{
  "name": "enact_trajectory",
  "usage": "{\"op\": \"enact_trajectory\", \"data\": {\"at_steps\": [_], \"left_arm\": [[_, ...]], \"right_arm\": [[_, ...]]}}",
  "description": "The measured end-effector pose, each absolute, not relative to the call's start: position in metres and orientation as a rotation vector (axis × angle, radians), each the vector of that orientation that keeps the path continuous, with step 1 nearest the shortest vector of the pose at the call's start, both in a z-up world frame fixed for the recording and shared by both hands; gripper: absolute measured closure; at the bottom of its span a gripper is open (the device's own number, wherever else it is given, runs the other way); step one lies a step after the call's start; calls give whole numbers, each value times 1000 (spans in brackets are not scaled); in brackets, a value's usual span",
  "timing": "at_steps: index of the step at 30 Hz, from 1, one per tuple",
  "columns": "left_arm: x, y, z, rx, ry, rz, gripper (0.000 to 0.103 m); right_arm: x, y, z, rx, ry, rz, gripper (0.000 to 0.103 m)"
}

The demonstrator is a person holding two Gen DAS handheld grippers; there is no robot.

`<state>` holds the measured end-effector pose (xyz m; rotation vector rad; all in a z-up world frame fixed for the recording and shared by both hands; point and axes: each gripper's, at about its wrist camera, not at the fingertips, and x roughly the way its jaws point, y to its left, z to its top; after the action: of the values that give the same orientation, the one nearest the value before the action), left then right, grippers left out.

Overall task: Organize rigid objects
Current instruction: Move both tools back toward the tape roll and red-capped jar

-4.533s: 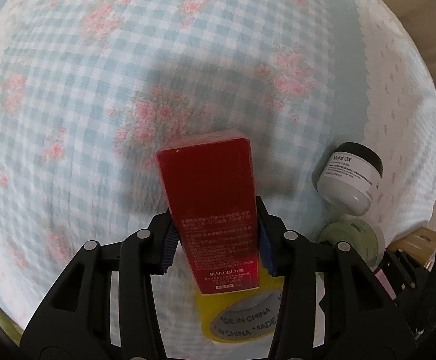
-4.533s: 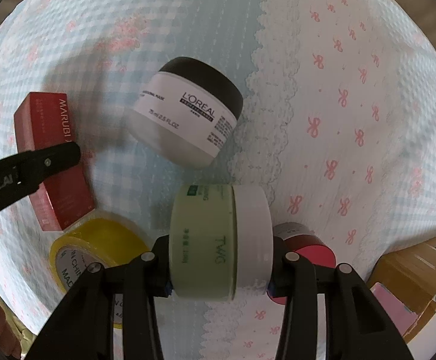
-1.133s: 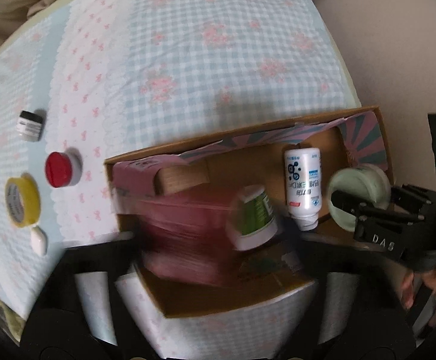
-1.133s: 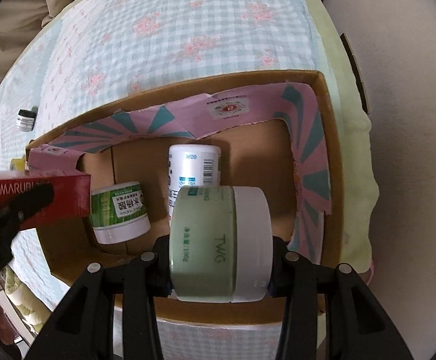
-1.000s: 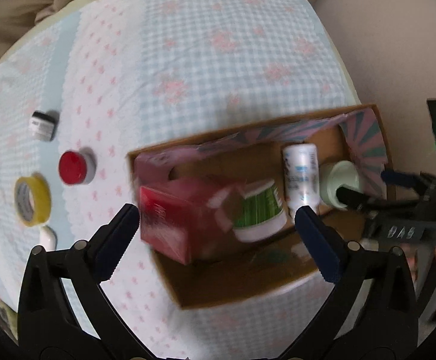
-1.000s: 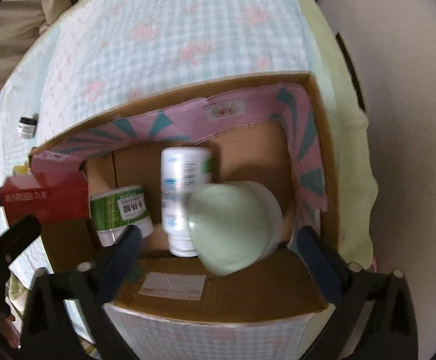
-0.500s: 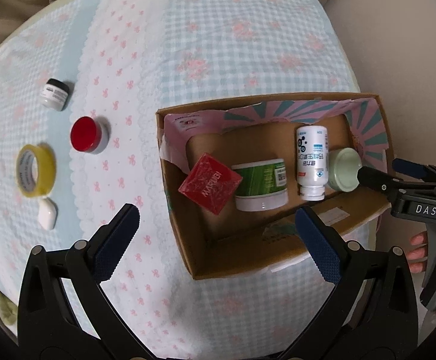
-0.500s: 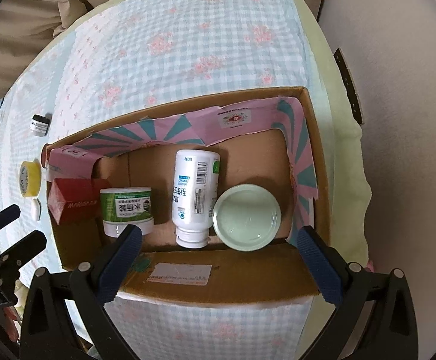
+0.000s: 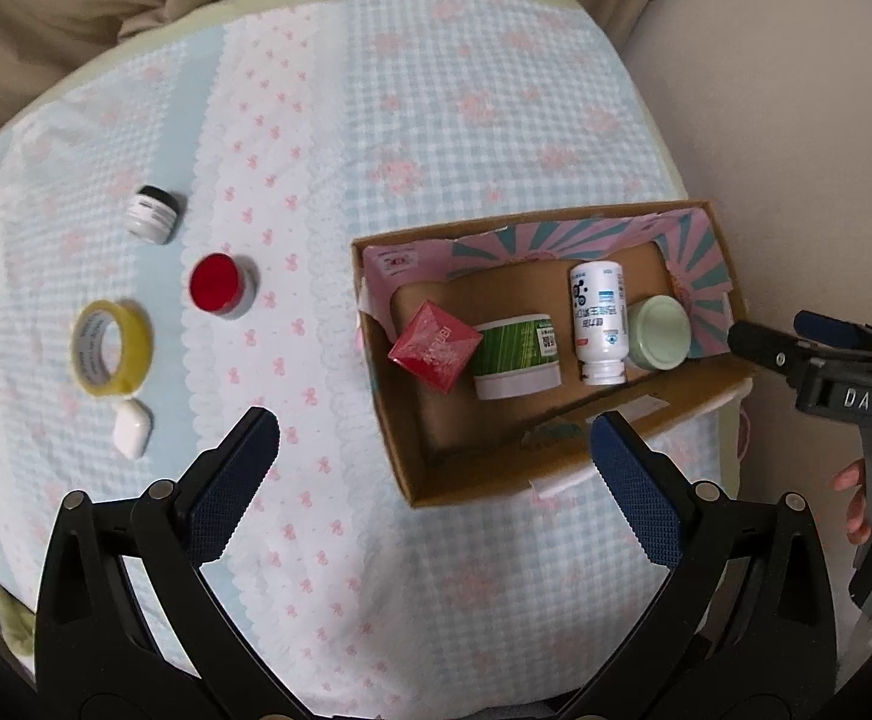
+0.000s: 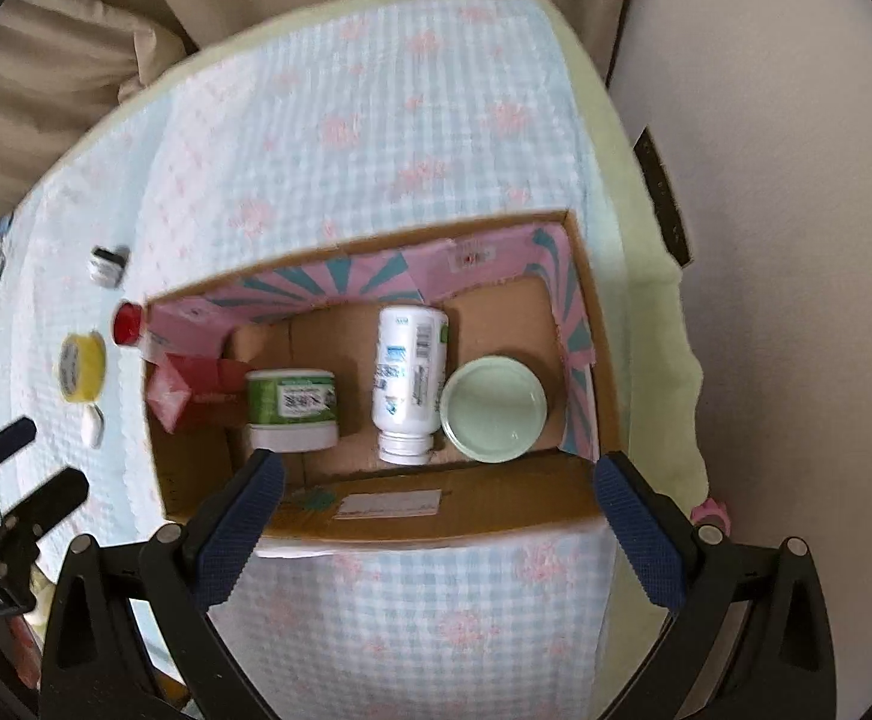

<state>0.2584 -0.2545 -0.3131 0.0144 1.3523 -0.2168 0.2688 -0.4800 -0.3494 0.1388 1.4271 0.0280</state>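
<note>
Both the left gripper [image 9: 436, 450] and right gripper [image 10: 436, 492] have jaws spread, empty. Red box [image 9: 434, 345] and pale green jar [image 10: 493, 409] lie in the cardboard box [image 10: 436, 516]; only the left view shows fingertips [image 9: 850, 495] at right.

1 box [image 9: 562, 468], 4 jars [image 9: 659, 332], 1 bottle [image 9: 598, 321], 1 red carton [image 9: 434, 345], 1 tape roll [image 9: 113, 346], 1 white case [image 9: 131, 428]

Visibility limits noted

Red box [image 10: 195, 393] partly hidden behind the cardboard box [image 10: 436, 519] flap; small black-lidded jar [image 10: 107, 263] label unreadable; person's hand [image 9: 856, 498] largely concealed.
</note>
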Motion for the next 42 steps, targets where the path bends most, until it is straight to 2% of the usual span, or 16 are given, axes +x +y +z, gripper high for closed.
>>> {"op": "enact_trajectory", "data": {"at_steps": [12,19,25,33,42], "left_arm": [[220,-179,-217,-9,1151,-158,0],[202,-97,-189,-47,1070,-73,0],[195,-29,-179,-47,1030,-42,0],[196,58,-208,-56,991,-56,0],[231,93,-318,-14,1055,-127,0]], "right_arm": [[244,-425,-250,100,1268,33,0],[223,-362,-195,86,1143,38,0],[215,-304,-174,117,1086,63,0],[212,-211,-186,55,1001,121,0],[228,-150,-276,20,988,116,0]]}}
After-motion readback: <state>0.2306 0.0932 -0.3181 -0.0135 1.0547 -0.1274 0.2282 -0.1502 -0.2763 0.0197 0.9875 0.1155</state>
